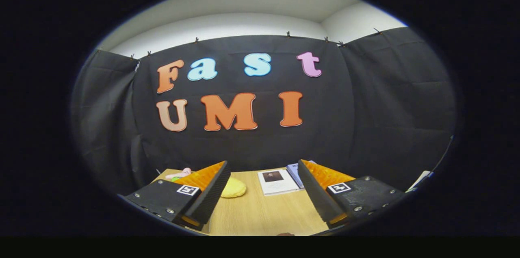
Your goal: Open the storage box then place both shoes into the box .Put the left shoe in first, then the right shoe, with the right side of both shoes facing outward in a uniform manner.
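Bare table [260, 213] between parted fingers [211, 193]

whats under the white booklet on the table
The white booklet lies flat on the wooden table, beyond the open, empty fingers. A bluish booklet sits beside it; any overlap can't be told.

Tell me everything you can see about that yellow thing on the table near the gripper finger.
The yellow object is a soft-looking, rounded, flattish lump, maybe cloth or sponge; what it is cannot be told. It lies flat on the wooden table, partly hidden behind one finger of the open hand-held gripper, beyond the fingertips. A white booklet lies apart from it. Nothing visibly grips it.
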Demonstrator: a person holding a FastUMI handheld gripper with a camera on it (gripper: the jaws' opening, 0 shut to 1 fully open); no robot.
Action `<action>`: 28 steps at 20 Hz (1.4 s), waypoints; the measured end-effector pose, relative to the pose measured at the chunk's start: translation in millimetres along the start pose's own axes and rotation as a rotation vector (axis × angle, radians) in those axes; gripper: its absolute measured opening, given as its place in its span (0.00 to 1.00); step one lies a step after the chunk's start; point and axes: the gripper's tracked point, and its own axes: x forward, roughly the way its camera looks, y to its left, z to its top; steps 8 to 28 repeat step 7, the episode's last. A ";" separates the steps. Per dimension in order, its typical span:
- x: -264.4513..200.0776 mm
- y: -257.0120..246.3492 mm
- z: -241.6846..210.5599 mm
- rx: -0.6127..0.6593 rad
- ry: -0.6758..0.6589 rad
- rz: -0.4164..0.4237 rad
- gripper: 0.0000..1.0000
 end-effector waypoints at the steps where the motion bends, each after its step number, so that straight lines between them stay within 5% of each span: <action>1: 1.1 -2.4 1.7 -0.005 -0.003 0.008 0.99; 28: 12.0 -22.8 3.0 0.013 0.012 -0.003 0.99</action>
